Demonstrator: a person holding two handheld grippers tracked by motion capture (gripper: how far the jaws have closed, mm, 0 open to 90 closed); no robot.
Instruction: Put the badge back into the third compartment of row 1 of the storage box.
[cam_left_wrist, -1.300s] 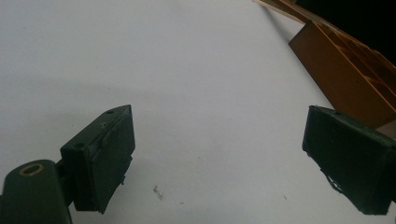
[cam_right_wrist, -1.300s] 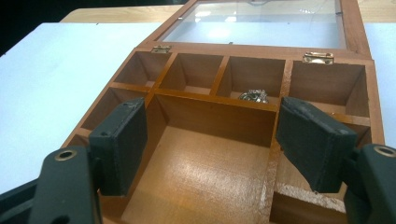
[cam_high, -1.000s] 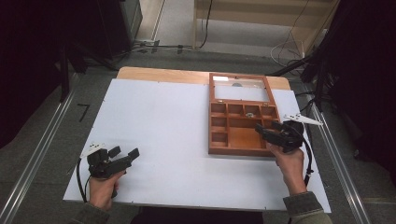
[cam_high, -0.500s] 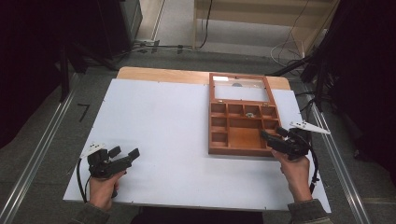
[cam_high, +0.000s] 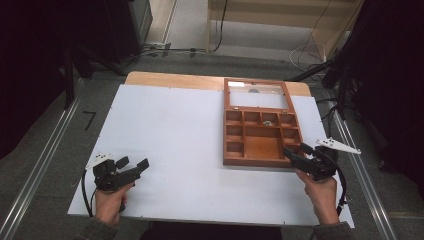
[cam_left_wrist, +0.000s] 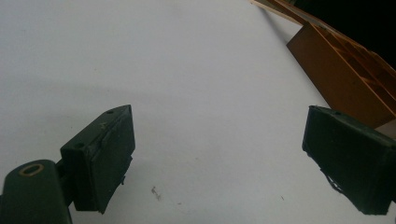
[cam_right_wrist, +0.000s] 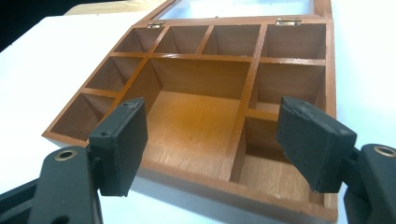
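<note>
High view: brown wooden compartment box (cam_high: 261, 132) lies open, glass lid folded back, on the white table (cam_high: 175, 130). Right gripper (cam_high: 298, 155), jaws spread and empty, sits at its near-right corner; left gripper (cam_high: 131, 167) hangs released near the table's near-left edge.

Left hand-held gripper (cam_high: 131, 165) and right hand-held gripper (cam_high: 298, 154) sit low, jaws spread wide, gripping nothing.

Overall light: even light is falling on the white table (cam_high: 175, 130), while the surroundings are lying in deep dark.
Glare: the box (cam_right_wrist: 201, 116) floor is catching a warm sheen; its glass lid (cam_high: 256, 94) is washing out pale.
Shadows: soft shadows are sitting under the left gripper (cam_left_wrist: 217, 158).
Sharpness: the high view is looking soft and grainy; near jaws are blurring slightly.
</note>
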